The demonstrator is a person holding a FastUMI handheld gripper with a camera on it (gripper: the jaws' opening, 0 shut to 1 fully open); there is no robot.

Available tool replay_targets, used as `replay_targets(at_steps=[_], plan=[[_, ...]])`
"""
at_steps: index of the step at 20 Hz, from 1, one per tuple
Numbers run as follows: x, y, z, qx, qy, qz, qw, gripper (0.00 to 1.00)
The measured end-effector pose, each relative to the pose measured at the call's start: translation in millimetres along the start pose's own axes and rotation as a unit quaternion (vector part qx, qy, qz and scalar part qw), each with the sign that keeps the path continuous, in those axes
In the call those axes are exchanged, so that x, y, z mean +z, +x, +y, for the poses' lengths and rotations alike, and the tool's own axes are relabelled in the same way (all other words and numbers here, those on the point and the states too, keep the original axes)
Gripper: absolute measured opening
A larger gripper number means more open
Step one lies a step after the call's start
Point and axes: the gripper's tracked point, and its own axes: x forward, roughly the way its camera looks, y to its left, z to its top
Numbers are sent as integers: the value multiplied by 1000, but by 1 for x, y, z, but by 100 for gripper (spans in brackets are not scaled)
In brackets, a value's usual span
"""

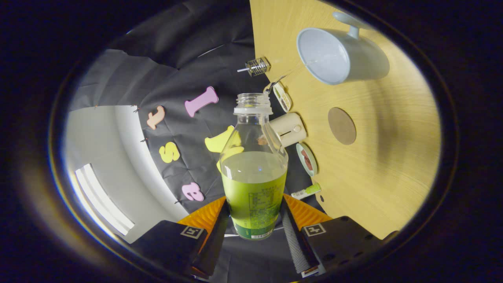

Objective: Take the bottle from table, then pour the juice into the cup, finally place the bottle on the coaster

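Note:
My gripper [253, 220] is shut on a clear, uncapped bottle [253, 169] with a green label, both fingers pressing its lower body. The bottle is lifted off the table and the view is rolled sideways, so the wooden table [393, 165] stands on end beside it. Pale juice fills the bottle to about its shoulder. Beyond the fingers, past the bottle's mouth, a light grey cup [340, 55] with a handle stands on the table, its opening facing me. A round brown coaster [342, 125] lies on the table between the cup and the gripper.
Along the table's back edge sit a wire holder [257, 67], a small packet [282, 97], a cream cylindrical gadget [289, 129], a roll of tape [307, 158] and a small green-capped tube [307, 191]. The black booth wall hangs behind them.

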Motion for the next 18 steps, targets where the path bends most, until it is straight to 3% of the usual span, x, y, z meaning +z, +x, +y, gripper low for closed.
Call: replay_targets(at_steps=[18], plan=[[0, 10, 27, 27, 47, -12, 998, 77]])
